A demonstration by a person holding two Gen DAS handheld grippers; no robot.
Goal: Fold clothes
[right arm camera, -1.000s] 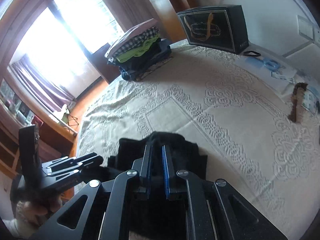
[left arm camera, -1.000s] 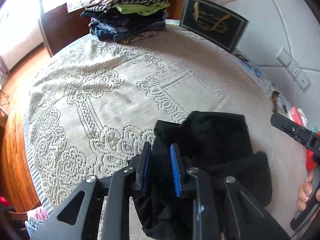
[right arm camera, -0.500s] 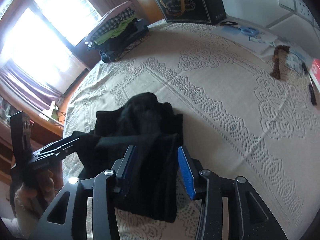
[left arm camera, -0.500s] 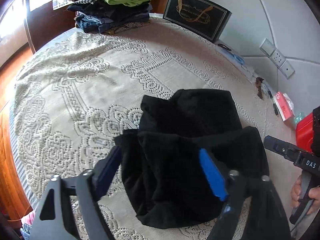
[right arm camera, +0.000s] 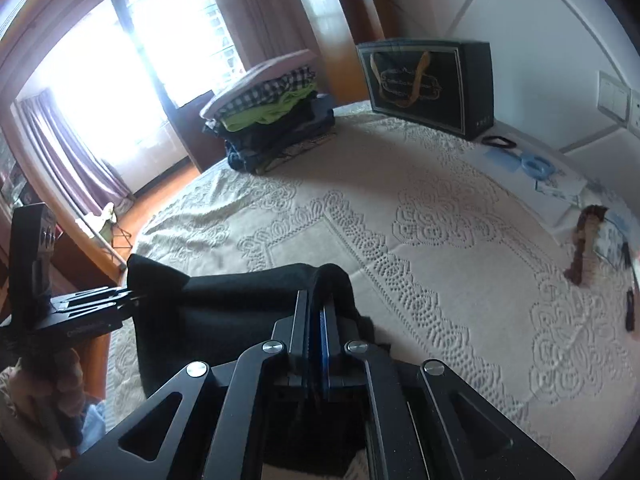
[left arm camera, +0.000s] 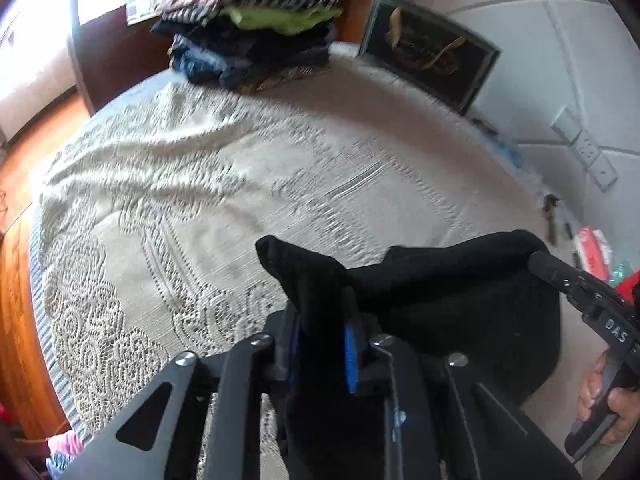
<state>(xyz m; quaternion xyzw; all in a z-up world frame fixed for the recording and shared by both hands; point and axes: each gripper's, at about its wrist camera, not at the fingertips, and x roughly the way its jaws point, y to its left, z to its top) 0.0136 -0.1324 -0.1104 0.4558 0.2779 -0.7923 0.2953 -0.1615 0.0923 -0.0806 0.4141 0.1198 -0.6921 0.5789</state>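
Half a second ago both my tools stood apart over the black garment [left arm camera: 448, 304] lying on the lace cloth; now each is clamped on a corner and the cloth hangs stretched between them, lifted near the bed's [right arm camera: 440, 248] near edge, so I judge it ready for shaking out. My left gripper [left arm camera: 322, 344] pinches one corner, my right gripper [right arm camera: 316, 332] the other.

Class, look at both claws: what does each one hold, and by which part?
Both hold the black garment. The left claw pinches its upper left corner; the right claw pinches the upper right edge.
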